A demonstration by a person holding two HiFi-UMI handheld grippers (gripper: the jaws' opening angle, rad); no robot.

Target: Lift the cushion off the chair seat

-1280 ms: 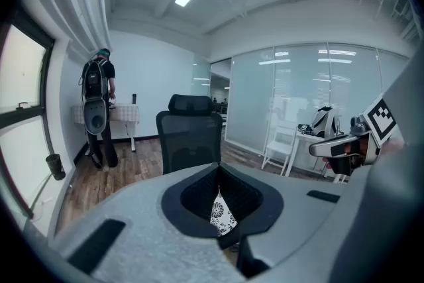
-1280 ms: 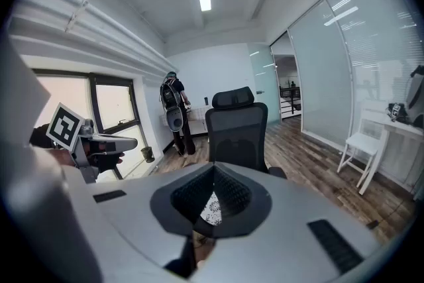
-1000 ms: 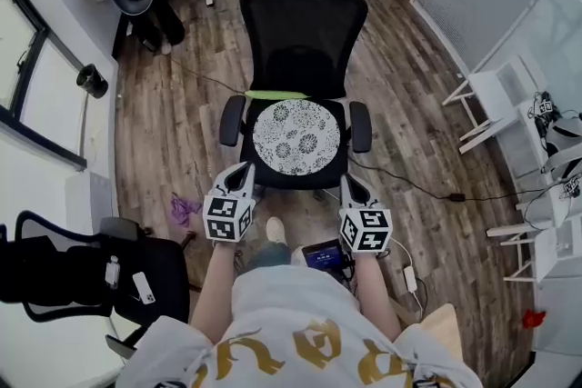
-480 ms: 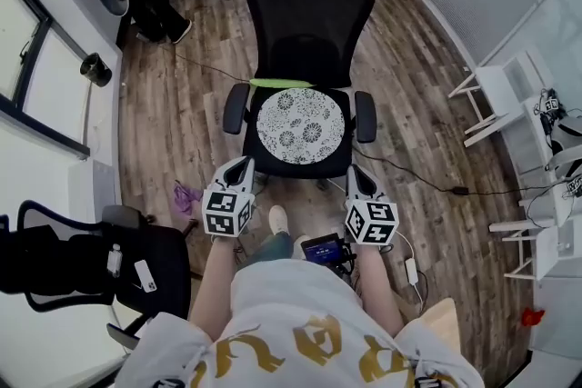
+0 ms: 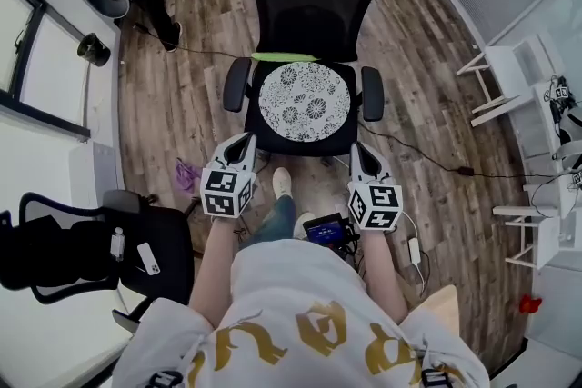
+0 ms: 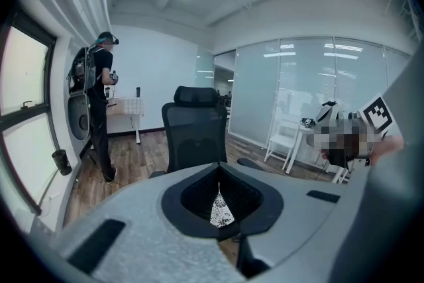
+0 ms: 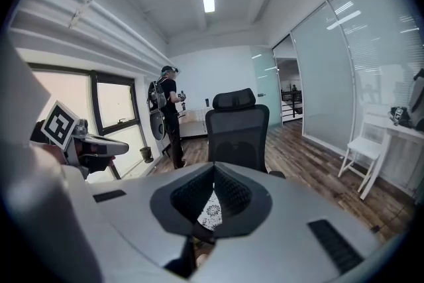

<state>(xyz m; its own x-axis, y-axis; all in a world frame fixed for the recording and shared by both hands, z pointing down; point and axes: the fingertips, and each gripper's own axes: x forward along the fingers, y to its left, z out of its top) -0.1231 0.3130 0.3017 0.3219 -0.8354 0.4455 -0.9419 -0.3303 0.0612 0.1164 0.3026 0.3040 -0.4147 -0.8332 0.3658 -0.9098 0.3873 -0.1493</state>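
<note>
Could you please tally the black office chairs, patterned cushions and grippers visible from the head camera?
Black office chairs: 2
Patterned cushions: 1
Grippers: 2, the left gripper and the right gripper
Total: 5

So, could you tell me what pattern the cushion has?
The cushion is white with dark floral roundels; the head view shows it best.

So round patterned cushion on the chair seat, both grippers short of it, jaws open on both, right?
No: the jaws are shut on both, as the left and right gripper views show, with nothing between them. The rest holds: the cushion lies on the chair seat, left gripper and right gripper short of it.
</note>
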